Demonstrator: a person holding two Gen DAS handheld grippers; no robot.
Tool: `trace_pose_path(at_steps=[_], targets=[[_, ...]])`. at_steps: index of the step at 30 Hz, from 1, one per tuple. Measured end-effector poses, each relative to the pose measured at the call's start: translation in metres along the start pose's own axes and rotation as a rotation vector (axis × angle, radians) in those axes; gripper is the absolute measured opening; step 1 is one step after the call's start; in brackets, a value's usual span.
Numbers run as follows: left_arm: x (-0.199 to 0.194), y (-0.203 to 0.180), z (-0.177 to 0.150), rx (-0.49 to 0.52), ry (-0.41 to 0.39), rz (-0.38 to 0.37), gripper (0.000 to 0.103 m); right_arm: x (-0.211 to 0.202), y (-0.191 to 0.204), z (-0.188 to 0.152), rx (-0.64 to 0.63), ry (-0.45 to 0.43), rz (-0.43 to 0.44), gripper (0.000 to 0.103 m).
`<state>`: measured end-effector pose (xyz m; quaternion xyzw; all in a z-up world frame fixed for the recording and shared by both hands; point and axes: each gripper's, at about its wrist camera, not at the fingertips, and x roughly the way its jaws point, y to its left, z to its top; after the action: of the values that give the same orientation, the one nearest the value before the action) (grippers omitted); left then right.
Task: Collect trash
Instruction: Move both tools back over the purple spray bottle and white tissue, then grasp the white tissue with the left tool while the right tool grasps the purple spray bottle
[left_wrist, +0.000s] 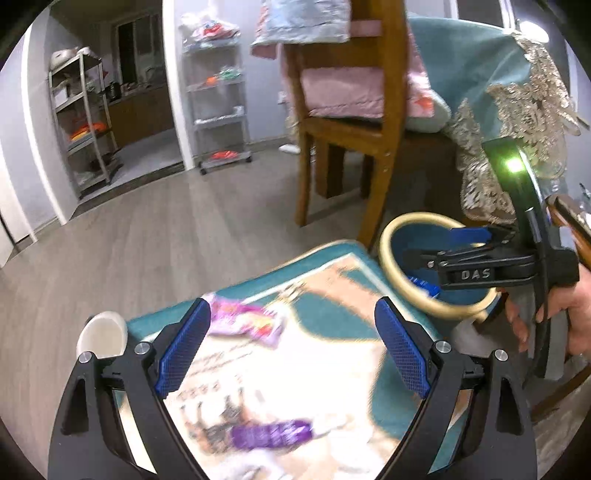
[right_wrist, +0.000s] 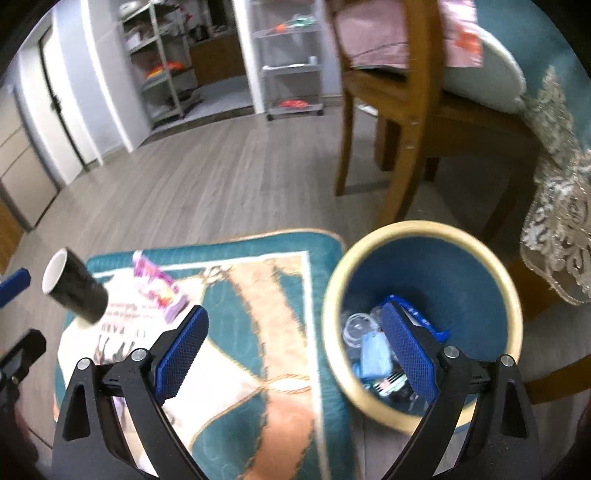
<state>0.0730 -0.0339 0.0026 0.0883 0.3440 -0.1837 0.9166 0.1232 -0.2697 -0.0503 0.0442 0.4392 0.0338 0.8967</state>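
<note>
left gripper (left_wrist: 293, 345): black frame, blue textured pads, silver screws
right gripper (right_wrist: 295, 354): same black-and-blue build, "DAS" stamped on its side, green light glowing on a curved black bracket

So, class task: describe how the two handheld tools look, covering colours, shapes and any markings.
Each tool has black angular arms with silver bolts and two blue, cross-hatched pads. The left tool shows this close up. The right tool, seen side-on, bears raised "DAS" lettering and a curved black handle with a glowing green light.
</note>
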Motion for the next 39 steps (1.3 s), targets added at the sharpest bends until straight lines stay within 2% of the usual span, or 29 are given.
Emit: trace_pose_path(at_steps=[7,12,15,18,21,24,26,32,35,39], targets=[[-0.012,0.055,-0.053,-0.118,0.090,0.071,0.089,0.014,0.048,-0.020,-0.068,0.055,0.057,0.094],[-0.010,0.075,-0.089,-0.196,0.165,0.106,0.089,0.024,0.071,-0.034,-0.126,0.084,0.054,0.094],[-0.003,0.074,-0.108,-0.185,0.213,0.127,0.089,0.028,0.080,-0.040,-0.132,0.097,0.075,0.094],[0.008,0.070,-0.123,-0.132,0.271,0.142,0.089,0.033,0.090,-0.048,-0.158,0.119,0.098,0.094],[0.018,0.065,-0.134,-0.075,0.323,0.163,0.089,0.036,0.103,-0.057,-0.215,0.136,0.132,0.094],[0.023,0.066,-0.137,-0.069,0.345,0.154,0.088,0.037,0.115,-0.065,-0.306,0.150,0.162,0.094],[0.025,0.066,-0.138,-0.077,0.358,0.128,0.085,0.039,0.119,-0.069,-0.352,0.172,0.190,0.092],[0.036,0.059,-0.146,-0.056,0.423,0.074,0.057,0.040,0.138,-0.083,-0.477,0.216,0.285,0.077],[0.042,0.059,-0.149,-0.064,0.457,0.032,0.029,0.042,0.152,-0.093,-0.541,0.246,0.310,0.070],[0.045,0.059,-0.148,-0.070,0.452,0.018,0.026,0.050,0.168,-0.102,-0.599,0.269,0.316,0.065]])
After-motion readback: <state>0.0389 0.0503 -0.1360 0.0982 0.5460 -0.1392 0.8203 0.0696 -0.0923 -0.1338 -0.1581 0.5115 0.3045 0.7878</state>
